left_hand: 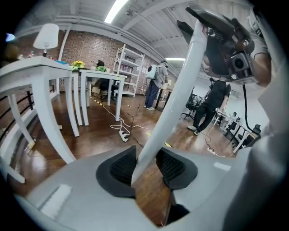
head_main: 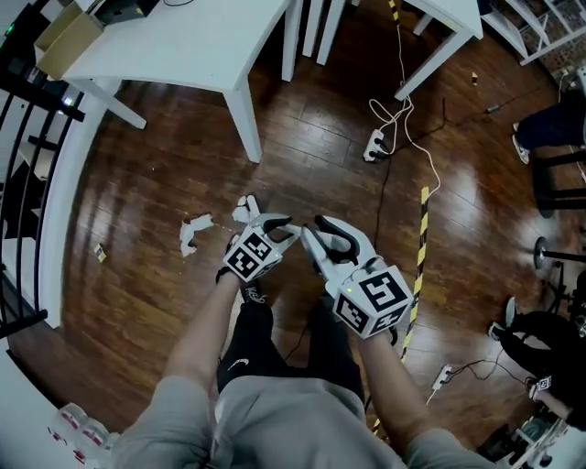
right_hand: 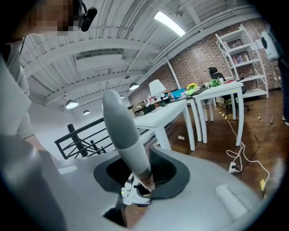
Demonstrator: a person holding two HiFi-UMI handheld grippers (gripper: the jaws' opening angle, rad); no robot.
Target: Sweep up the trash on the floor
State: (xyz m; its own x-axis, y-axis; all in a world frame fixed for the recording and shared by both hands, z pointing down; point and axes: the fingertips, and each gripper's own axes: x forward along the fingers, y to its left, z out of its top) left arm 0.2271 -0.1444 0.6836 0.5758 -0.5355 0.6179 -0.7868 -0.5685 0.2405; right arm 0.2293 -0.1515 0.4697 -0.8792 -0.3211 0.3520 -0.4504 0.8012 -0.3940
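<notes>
Overhead, long fluorescent ceiling tubes point(left_hand: 118, 10) light the room brightly and evenly, throwing pale glare patches on the dark glossy wooden plank floor point(head_main: 462, 197) and only soft shadows under the white table point(head_main: 183, 46). Both gripper views bend hard towards their black-vignetted edges. The white round pole point(left_hand: 178, 90) and the grey tapered handle point(right_hand: 123, 128) look soft, being so close to the lens.

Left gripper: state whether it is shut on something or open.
Shut: the pads of the left gripper press a white pole between them.
</notes>
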